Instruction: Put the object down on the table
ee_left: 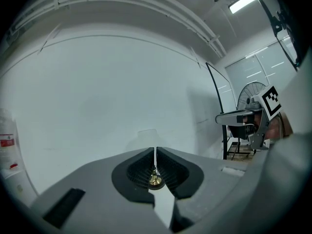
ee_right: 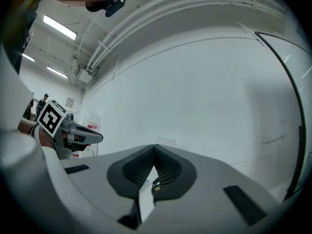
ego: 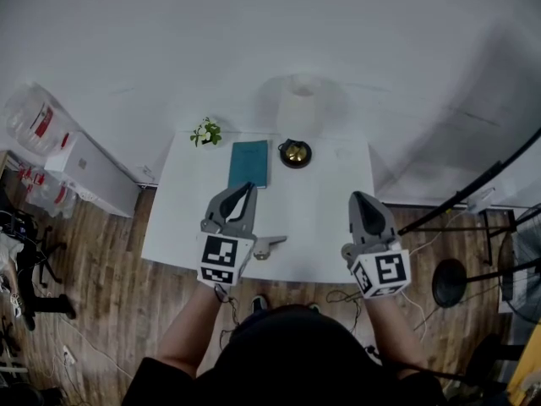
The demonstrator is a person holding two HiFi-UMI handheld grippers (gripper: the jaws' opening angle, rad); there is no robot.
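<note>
On the white table (ego: 330,227), in the head view, a small grey object (ego: 269,244) lay near the front edge, nearer to the person than the teal book (ego: 248,164) and just beside the left gripper (ego: 246,189). A dark bowl (ego: 295,153) stood just right of the book, a small plant (ego: 206,132) left of it, and the right gripper (ego: 360,198) was well to the right of it. Seen in the left gripper view, the jaws were brought together to a thin slit with nothing between them, and in the right gripper view the jaws were also closed on each other and held nothing.
</note>
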